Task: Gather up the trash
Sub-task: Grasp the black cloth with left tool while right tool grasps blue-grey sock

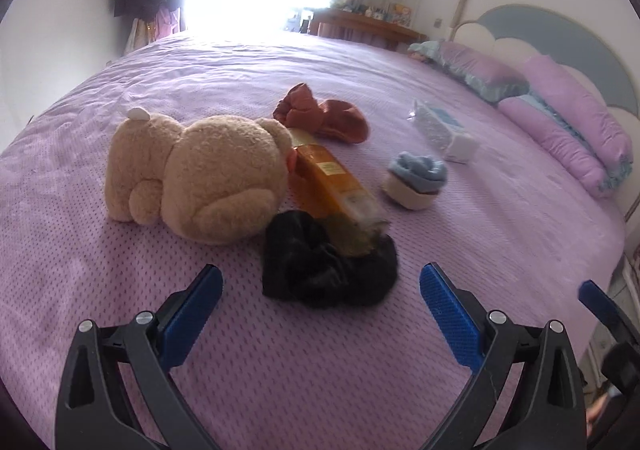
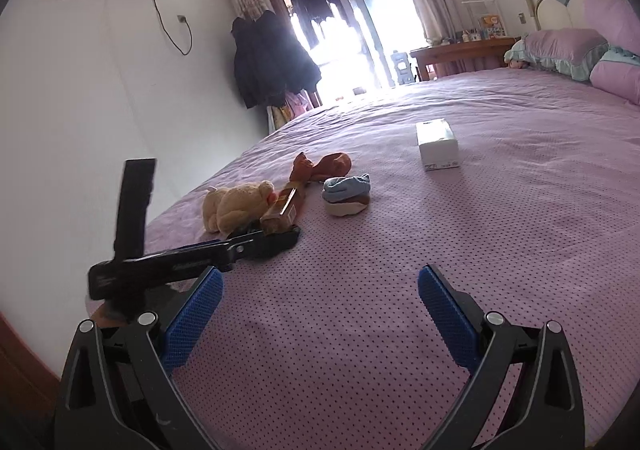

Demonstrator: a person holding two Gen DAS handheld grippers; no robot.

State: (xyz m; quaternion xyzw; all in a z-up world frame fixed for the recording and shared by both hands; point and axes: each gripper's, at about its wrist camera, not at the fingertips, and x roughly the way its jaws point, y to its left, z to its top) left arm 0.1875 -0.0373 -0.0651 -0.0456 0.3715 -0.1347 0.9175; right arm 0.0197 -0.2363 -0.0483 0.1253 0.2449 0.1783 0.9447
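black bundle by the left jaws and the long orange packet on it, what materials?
Black bundle: looks like satin-type fabric, glossy sheen on soft crumpled folds. Orange packet: likely thin plastic film wrapper, translucent and shiny with a printed label; its near end is blurred.

Lilac dotted bedspread (image 1: 120,290), tan teddy bear (image 1: 200,174), amber bottle (image 1: 336,186), black scrunchie (image 1: 324,270), rust-red socks (image 1: 320,114), blue gripper pads (image 1: 450,314)

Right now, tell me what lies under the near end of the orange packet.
The orange packet rests its near end on a black cloth. The teddy bear touches its side. Anything beneath the cloth is covered.
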